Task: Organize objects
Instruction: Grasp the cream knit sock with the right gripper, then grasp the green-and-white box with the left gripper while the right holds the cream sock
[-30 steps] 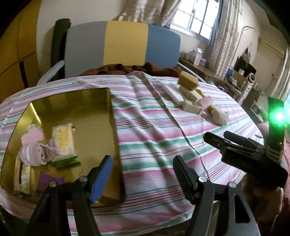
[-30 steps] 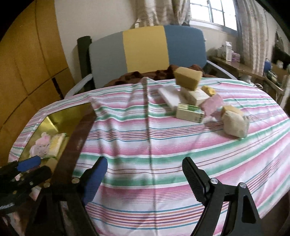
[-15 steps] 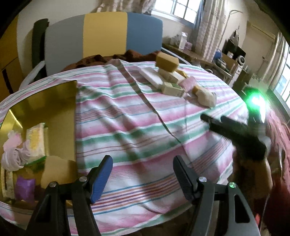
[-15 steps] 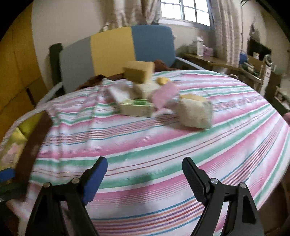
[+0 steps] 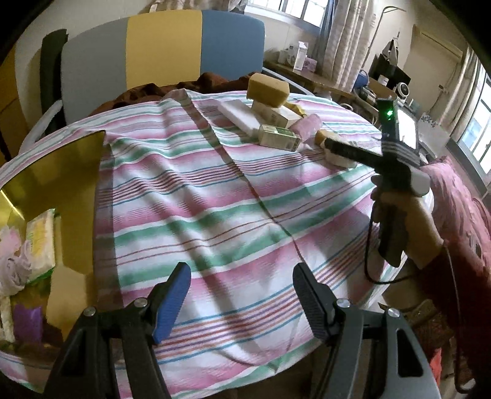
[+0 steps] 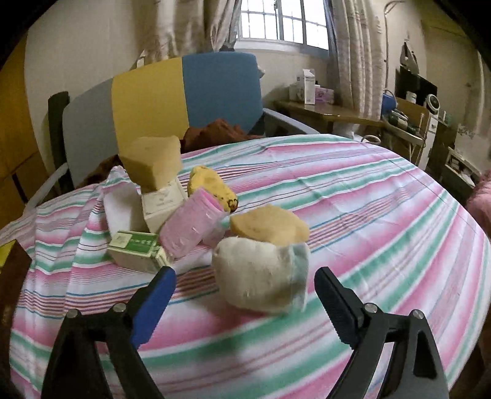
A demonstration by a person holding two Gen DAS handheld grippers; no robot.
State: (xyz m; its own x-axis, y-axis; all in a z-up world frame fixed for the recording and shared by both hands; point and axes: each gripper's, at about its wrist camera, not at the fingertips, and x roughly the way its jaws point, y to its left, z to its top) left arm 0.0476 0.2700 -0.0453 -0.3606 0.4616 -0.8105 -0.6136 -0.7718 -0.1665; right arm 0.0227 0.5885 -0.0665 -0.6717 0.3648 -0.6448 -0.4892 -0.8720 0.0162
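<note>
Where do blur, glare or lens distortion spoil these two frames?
Left wrist view: fisheye bends the striped tablecloth; the shiny gold metal tray mirrors the room, and its contents at the edge are soft. Right wrist view: motion blur smears the near cream cloth-wrapped bundle; the bright window is blown out.

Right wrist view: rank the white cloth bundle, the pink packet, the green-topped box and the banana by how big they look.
1. White cloth bundle, though it lies nearest the camera, which inflates it.
2. Pink packet and green-topped box: look alike, so not ranked.
3. Banana, partly hidden behind the packet, so its true size is unsure.
</note>
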